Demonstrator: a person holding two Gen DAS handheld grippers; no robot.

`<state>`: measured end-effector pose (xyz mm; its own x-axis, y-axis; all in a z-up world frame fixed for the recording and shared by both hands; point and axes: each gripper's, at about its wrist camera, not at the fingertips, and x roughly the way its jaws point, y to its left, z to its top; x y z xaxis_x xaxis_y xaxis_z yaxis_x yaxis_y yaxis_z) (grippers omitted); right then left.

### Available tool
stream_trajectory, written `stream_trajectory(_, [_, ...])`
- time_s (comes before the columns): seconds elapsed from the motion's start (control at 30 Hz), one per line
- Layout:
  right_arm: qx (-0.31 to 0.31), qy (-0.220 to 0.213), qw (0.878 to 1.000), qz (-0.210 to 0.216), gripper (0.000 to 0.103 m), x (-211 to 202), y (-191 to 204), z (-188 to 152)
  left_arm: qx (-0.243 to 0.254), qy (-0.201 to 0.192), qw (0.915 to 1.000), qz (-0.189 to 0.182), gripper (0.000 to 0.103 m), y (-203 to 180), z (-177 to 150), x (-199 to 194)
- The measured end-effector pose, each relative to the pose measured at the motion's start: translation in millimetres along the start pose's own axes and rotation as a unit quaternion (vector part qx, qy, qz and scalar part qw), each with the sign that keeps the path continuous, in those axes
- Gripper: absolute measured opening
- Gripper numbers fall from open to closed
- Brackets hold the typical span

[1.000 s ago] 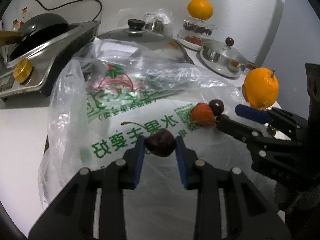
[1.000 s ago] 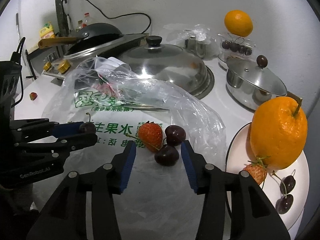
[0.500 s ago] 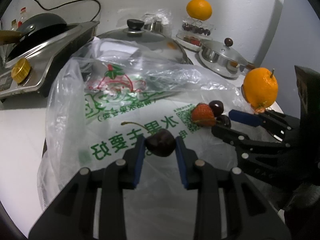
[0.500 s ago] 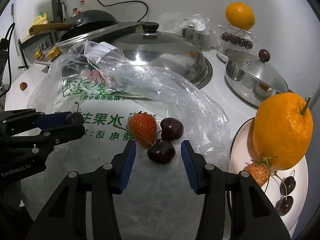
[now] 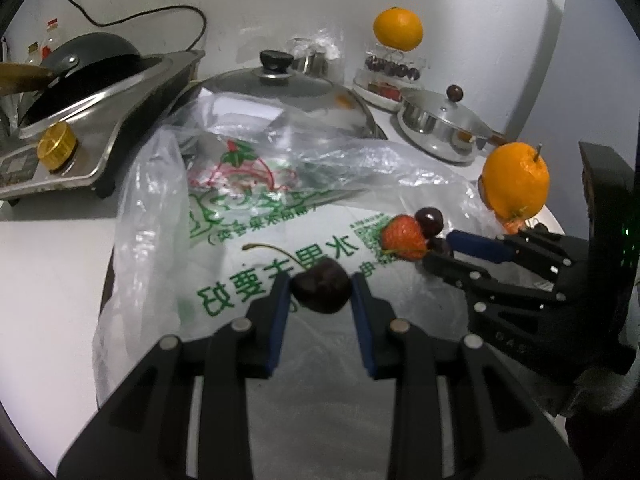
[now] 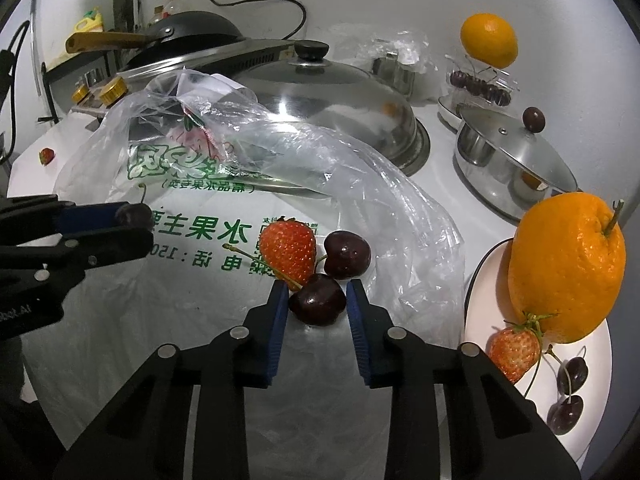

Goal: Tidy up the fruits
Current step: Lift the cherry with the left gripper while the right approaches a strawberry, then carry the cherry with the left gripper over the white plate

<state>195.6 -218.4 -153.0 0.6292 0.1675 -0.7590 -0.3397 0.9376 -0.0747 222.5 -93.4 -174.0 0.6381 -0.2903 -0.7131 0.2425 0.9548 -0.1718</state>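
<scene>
- Right tongs [image 6: 317, 303] are the ones that have changed: a second ago they stood open short of the fruit cluster, and now their blue pads bracket the near cherry [image 6: 318, 299] on both sides, closed to its flanks or very nearly so; whether they already press it I cannot tell for certain.
- That cherry lies on the plastic bag [image 6: 224, 184], touching the strawberry [image 6: 287, 249] and just beside a second cherry [image 6: 346, 254].
- Left tongs [image 5: 320, 291] have not changed: they stay closed on a dark cherry [image 5: 321, 290], its stem [image 5: 272, 251] trailing out to the left, held just above the bag.
- White plate [image 6: 484, 268] sits at the right on the tabletop [image 6: 436, 148], already carrying an orange [image 6: 568, 264], a strawberry and two cherries; it looks like the collecting place.
- My reading: both tongs will soon be loaded with cherries, so the next step is likely a lift and a carry toward the plate.
- Risk, as I judge it: the near cherry's stem runs under the strawberry, so a lift may drag that berry or pull up the thin bag.
</scene>
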Motion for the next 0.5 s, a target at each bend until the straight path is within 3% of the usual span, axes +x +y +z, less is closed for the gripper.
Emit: stream_trajectory(0.5, [0.003,-0.026,1.000,0.017,0.032,-28,12,2,0.009,-0.017,0.9998,0.007,0.031,-7,-2,-20])
